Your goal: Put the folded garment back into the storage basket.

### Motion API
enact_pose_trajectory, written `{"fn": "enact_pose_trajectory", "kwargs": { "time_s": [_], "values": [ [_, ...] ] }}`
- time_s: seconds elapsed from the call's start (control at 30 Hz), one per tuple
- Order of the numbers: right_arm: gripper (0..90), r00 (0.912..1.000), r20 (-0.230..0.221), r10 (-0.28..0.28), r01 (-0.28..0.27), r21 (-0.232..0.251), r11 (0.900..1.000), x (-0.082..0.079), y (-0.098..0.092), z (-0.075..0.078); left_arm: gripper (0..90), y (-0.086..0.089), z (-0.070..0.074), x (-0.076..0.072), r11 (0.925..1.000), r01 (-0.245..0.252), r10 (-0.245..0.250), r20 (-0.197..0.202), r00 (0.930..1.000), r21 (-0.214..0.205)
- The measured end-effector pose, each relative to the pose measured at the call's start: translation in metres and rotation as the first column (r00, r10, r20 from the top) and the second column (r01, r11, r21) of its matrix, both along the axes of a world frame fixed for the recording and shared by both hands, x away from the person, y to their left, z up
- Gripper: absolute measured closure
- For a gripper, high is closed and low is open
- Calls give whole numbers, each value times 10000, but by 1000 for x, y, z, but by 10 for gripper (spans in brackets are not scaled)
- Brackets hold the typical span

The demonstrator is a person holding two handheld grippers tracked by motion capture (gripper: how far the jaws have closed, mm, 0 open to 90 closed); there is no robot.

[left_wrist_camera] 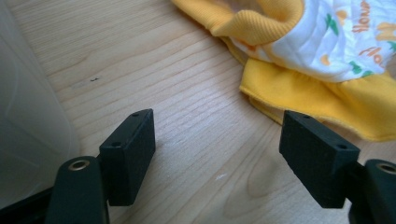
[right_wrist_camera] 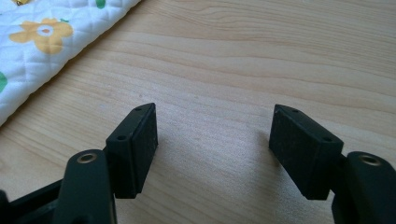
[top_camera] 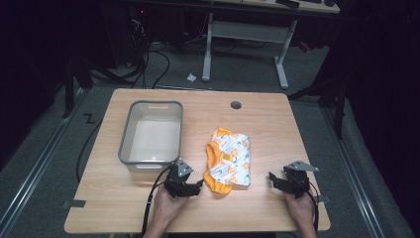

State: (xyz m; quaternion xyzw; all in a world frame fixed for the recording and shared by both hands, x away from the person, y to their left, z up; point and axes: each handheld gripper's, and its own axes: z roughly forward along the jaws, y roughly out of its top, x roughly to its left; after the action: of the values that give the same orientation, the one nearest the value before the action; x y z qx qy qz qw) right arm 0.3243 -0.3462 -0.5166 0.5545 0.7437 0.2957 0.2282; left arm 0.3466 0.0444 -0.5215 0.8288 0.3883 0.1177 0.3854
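- While a folded yellow-and-white garment (top_camera: 229, 159) lies mid-tabletop (top_camera: 267, 119), both tools flank it, probably ready to lift it.
- Left tool (top_camera: 199, 184), at seven o'clock, gapes wide, empty.
- Right tool (top_camera: 272, 176), at four o'clock, likewise.
- Grey bin (top_camera: 130, 131) waits at ten o'clock.

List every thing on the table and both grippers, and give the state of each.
Bin: upright on the table, empty.
Garment: folded, lying flat on the table beside the bin, not held.
Left gripper: open, jaws empty, close to the garment's yellow edge.
Right gripper: open, jaws empty, over bare wood beside the garment.
Table: wooden top, level.
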Motion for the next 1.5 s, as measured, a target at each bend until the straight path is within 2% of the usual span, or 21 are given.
{"fn": "enact_pose_trajectory", "kwargs": {
  "time_s": [0.23, 0.53, 0.67, 0.9, 0.97, 1.1, 1.2, 1.4, 1.5],
  "values": [
    [330, 10000, 1, -24, 24, 1, 10000, 0, 0, 0, 265, -3, 9, -2, 9993, 73, -72, 33, 10000, -356],
    [329, 10000, -1, -8, 8, 3, 10000, 0, 0, 0, 254, -13, 21, 0, 9961, 151, -163, -123, 9998, -870],
    [329, 10000, -1, -3, 3, 1, 10000, 0, 0, 0, 247, -23, 30, 3, 9955, 264, -283, -198, 9994, -915],
    [330, 10000, -1, -10, 10, 2, 10000, 0, 0, 0, 235, -34, 35, 11, 9935, 448, -495, -428, 9979, -1050],
    [330, 10000, 0, -8, 8, 8, 10000, -1, 0, 0, 235, -37, 37, 13, 9921, 419, -487, -554, 9973, -1178],
    [330, 10000, 8, 9, -9, 7, 10000, -1, 1, 0, 218, -45, 42, 18, 9929, 298, -377, -674, 9970, -1150],
    [330, 10000, -2, 23, -23, 15, 10000, -1, 1, 0, 217, -48, 46, 21, 9887, 161, -269, -705, 9972, -1492],
    [330, 9999, 20, 132, -132, -1, 9999, -1, 1, 0, 210, -57, 54, 33, 9916, 220, -307, -673, 9973, -1272],
    [329, 9999, 20, 130, -130, -3, 9999, -1, 1, 0, 205, -61, 55, 43, 9936, 205, -294, -789, 9964, -1107]
  ]
}}
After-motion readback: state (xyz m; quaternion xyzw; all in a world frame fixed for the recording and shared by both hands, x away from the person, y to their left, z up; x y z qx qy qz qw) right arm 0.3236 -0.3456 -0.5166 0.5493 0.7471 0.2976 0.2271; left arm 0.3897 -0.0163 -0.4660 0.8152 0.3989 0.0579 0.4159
